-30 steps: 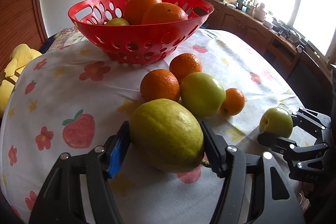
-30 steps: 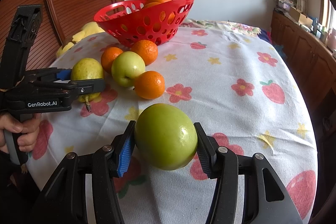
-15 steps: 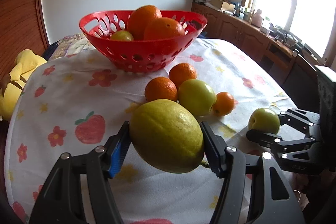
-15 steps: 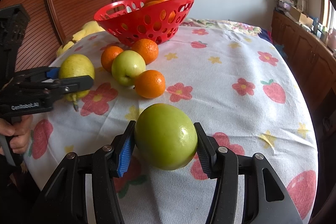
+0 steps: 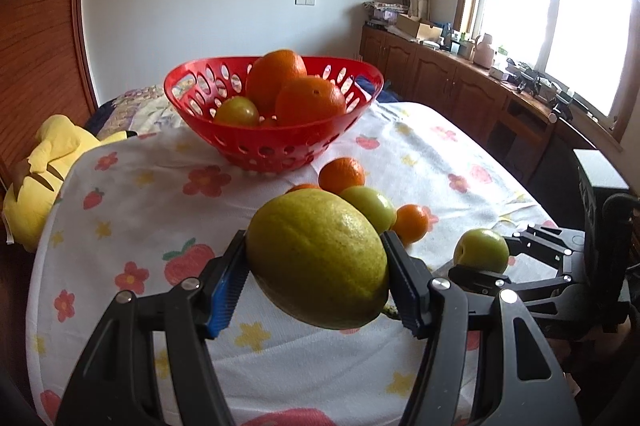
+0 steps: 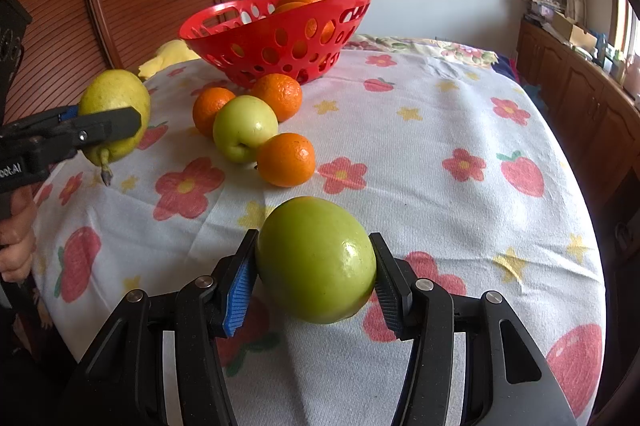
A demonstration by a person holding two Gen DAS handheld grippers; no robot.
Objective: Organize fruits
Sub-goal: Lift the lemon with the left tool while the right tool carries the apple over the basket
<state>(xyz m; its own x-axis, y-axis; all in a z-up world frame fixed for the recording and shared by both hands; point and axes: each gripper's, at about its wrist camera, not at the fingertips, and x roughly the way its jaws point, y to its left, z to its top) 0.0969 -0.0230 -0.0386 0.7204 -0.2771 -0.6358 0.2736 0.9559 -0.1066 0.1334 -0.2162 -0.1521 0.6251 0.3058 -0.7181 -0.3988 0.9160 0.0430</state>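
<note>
At left, the left hand-held gripper (image 5: 316, 282) clamps a yellow-green pear (image 5: 318, 258) clear of the floral-clothed counter (image 6: 440, 130), its long axis across the jaws, stem (image 6: 105, 170) pointing down. Ahead stands the red basket (image 5: 276, 142), already holding oranges, with loose fruit just before it. At right, the right hand-held gripper (image 6: 314, 282) grips a green apple (image 6: 316, 260). Each fruit likely needs lifting above the rim and a gentle release onto the pile.

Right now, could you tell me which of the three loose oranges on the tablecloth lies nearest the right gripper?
The orange in front of the loose green apple; the other two sit behind it, toward the red basket.
</note>
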